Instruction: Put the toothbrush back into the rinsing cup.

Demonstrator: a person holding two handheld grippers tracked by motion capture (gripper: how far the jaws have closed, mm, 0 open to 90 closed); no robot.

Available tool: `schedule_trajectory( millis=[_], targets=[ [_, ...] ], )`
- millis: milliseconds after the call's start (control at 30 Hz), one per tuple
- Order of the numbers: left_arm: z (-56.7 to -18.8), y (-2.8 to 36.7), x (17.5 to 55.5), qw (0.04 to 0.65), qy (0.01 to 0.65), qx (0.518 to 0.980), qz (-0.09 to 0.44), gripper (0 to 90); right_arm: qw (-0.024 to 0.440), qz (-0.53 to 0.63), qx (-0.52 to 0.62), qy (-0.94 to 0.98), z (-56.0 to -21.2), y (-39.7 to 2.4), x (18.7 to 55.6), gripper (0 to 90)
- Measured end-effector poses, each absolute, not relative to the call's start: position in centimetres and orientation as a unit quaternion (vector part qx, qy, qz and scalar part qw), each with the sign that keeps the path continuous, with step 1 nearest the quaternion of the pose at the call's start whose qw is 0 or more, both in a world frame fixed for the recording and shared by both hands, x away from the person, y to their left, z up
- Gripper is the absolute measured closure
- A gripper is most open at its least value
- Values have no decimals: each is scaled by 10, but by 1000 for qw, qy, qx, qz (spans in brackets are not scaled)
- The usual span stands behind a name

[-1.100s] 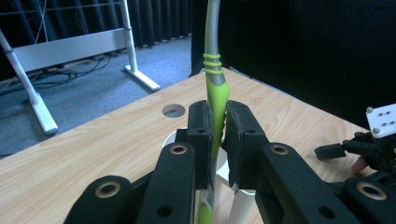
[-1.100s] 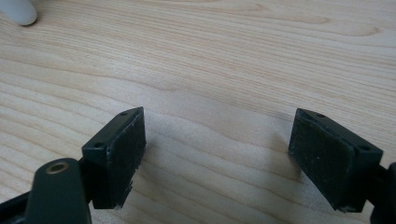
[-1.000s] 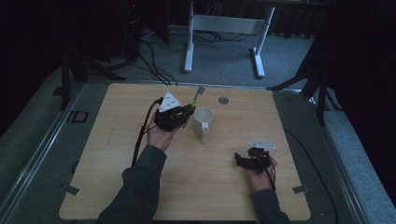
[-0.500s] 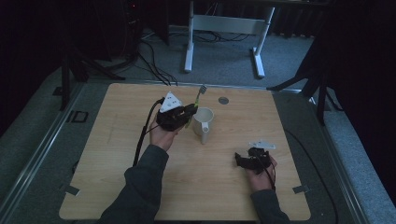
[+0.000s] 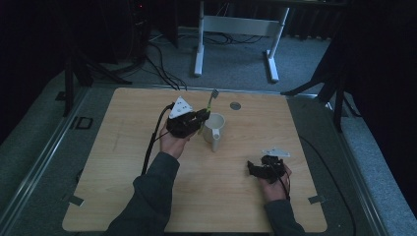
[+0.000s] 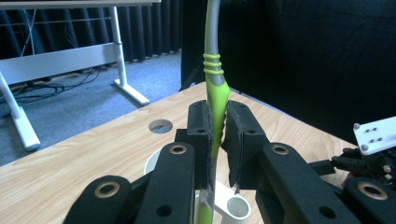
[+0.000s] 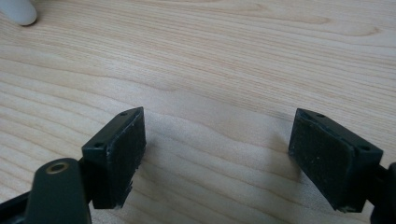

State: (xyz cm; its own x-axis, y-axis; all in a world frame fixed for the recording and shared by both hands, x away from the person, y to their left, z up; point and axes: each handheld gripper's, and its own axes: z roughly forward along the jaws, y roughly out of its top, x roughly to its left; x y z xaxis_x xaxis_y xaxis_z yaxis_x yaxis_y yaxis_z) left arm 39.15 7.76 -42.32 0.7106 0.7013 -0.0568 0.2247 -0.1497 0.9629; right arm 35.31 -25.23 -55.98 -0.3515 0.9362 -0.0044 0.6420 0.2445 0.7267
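Observation:
A green and grey toothbrush (image 6: pixel 214 88) stands nearly upright, and my left gripper (image 6: pixel 218 135) is shut on its green handle. In the high view the left gripper (image 5: pixel 200 118) sits just left of a white mug (image 5: pixel 215 131), with the toothbrush (image 5: pixel 213 98) slanting up and away above the mug's rim. The mug's rim (image 6: pixel 152 163) and handle (image 6: pixel 232 207) lie right below the jaws. My right gripper (image 5: pixel 251 169) rests low over the table at the front right. Its jaws stand open in the right gripper view (image 7: pixel 217 161), bare wood between them.
The wooden table (image 5: pixel 123 167) has a round hole (image 5: pixel 235 105) near its far edge, behind the mug. A white desk frame (image 5: pixel 236 29) stands on the grey floor beyond the table. Black cables trail from both grippers.

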Motion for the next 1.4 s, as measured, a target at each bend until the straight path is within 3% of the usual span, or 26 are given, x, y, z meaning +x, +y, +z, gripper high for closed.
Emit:
schedule_trajectory(
  millis=[633, 1400],
  targets=[
    [-426, 75, 396, 589, 330, 713, 189, 811, 227, 324, 522, 756, -560, -252, 353, 184],
    [-427, 67, 390, 581, 321, 730, 165, 813, 227, 324, 522, 756, -560, -252, 353, 184]
  ],
)
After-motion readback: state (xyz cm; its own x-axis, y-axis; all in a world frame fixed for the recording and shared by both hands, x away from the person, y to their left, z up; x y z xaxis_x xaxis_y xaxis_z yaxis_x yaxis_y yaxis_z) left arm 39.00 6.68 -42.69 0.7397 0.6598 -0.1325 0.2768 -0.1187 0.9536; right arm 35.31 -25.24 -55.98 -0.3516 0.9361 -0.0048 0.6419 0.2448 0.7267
